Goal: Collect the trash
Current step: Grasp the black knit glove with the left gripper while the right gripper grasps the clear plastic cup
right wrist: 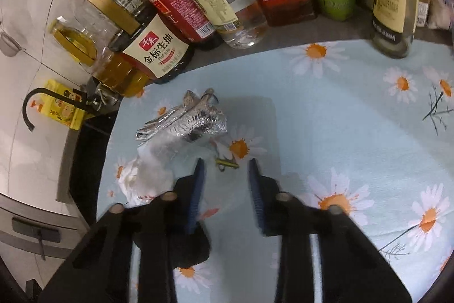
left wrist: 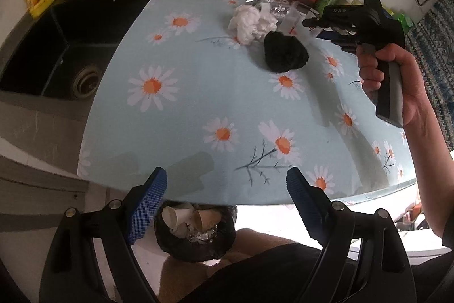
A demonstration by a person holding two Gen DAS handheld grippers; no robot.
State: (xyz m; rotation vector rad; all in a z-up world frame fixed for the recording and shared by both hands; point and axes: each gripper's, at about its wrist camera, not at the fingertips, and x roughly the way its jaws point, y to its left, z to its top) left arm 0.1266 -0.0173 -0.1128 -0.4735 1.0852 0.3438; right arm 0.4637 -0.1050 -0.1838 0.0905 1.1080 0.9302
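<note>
the left tongs (left wrist: pixel 227 172) stand wide with nothing between them, tipped down over the black-lined bin (left wrist: pixel 224 242) below the counter (left wrist: pixel 198 93) edge, likely poised above its paper cups and foil. the right tongs (right wrist: pixel 226 162), gripped by a hand (left wrist: pixel 397 81), stand narrow at the far trash cluster. something clear and filmy seems to lie between them, but whether the pads press on it cannot be told. just beyond lies a foil wad (right wrist: pixel 187 118), beside a white tissue (left wrist: pixel 252 24) and a black wad (left wrist: pixel 285 53). these are still to be collected. the bottles (right wrist: pixel 159 53) crowd close behind, so reaching there needs care.
</note>
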